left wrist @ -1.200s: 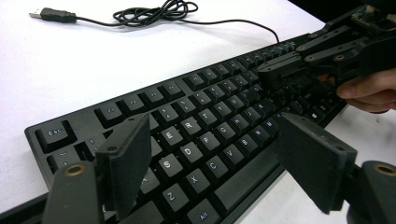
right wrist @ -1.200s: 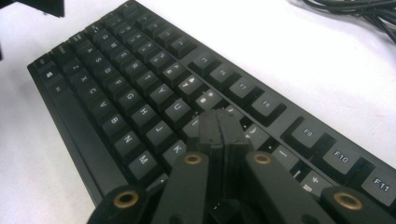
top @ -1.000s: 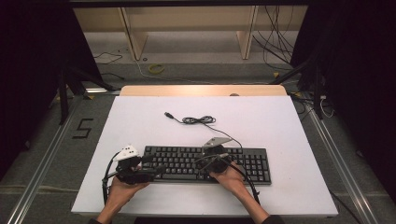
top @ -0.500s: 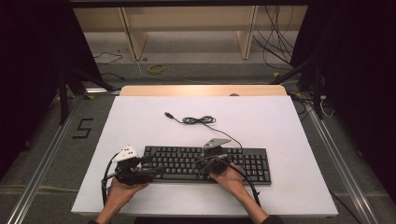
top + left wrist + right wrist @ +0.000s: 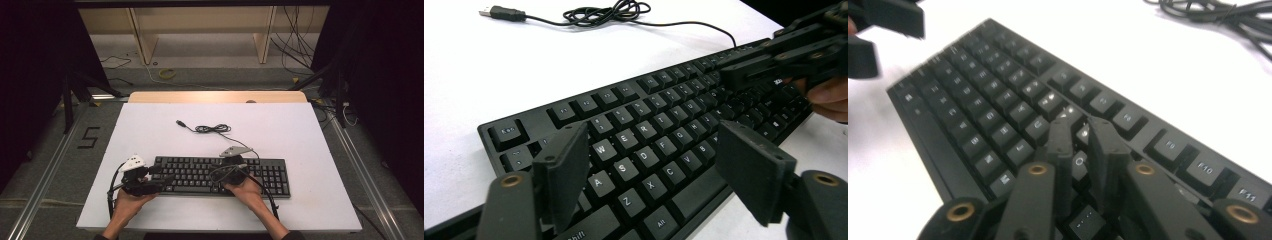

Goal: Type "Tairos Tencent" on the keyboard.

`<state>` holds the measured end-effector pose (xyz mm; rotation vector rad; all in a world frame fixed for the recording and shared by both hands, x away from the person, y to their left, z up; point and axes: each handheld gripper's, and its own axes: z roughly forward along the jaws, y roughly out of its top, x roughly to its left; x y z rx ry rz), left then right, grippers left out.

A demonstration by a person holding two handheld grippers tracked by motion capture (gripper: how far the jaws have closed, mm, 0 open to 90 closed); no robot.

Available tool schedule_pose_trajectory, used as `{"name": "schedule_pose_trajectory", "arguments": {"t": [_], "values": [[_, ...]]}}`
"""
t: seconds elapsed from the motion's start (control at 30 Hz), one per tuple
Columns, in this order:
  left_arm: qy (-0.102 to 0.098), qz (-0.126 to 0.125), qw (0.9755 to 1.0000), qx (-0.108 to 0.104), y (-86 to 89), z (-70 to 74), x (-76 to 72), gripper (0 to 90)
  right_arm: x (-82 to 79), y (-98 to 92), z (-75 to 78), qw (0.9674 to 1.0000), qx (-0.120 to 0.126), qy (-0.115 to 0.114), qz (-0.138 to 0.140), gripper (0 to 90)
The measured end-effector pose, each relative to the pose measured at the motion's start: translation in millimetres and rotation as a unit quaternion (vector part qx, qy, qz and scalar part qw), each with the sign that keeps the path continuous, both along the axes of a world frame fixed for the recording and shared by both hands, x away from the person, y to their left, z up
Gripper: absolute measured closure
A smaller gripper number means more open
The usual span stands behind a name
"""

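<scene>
A black keyboard [image 5: 220, 175] lies across the near half of the white table [image 5: 300, 135]. My left gripper [image 5: 159, 179] hangs over its left end. In the left gripper view this gripper [image 5: 651, 145] stands wide open above the W, S and D keys [image 5: 624, 167]; its jaws have just been closing a little, with only the keys below them. My right gripper [image 5: 220, 172] is over the keyboard's middle. In the right gripper view this gripper [image 5: 1080, 125] shows a narrow gap between its fingertips, low over the keys; its jaws have just been opening and grip nothing.
The keyboard's cable runs back to a loose coil [image 5: 212, 128] ending in a USB plug [image 5: 180, 122] on the table's middle. A wooden strip [image 5: 215, 96] borders the far edge. Bare white surface lies on both sides of the keyboard.
</scene>
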<state>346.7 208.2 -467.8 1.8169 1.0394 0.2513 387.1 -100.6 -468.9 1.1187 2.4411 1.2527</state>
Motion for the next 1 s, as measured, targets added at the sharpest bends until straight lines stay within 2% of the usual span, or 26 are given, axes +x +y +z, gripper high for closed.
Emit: {"name": "schedule_pose_trajectory", "arguments": {"t": [0.17, 0.43, 0.6, 1.0], "values": [[0.005, 0.005, 0.9999, 0.009, -1.6, -2.5, 2.3, 36.5, -3.6, -4.5, 6.4, 0.9999, 0.013, -0.006, -0.001, 71.3], [0.006, -0.002, 0.9999, 0.015, -3.5, -4.4, 5.5, 51.6, -10.4, -8.7, 11.2, 0.9996, 0.025, -0.010, 0.002, 54.5], [0.013, -0.010, 0.9994, 0.029, -7.3, -6.1, 7.6, 62.1, -14.0, -10.3, 13.7, 0.9994, 0.031, -0.014, 0.000, 47.1], [0.025, -0.013, 0.9981, 0.054, -11.6, -8.4, 11.8, 79.3, -21.5, -17.4, 18.0, 0.9989, 0.039, -0.025, -0.008, 39.7]]}}
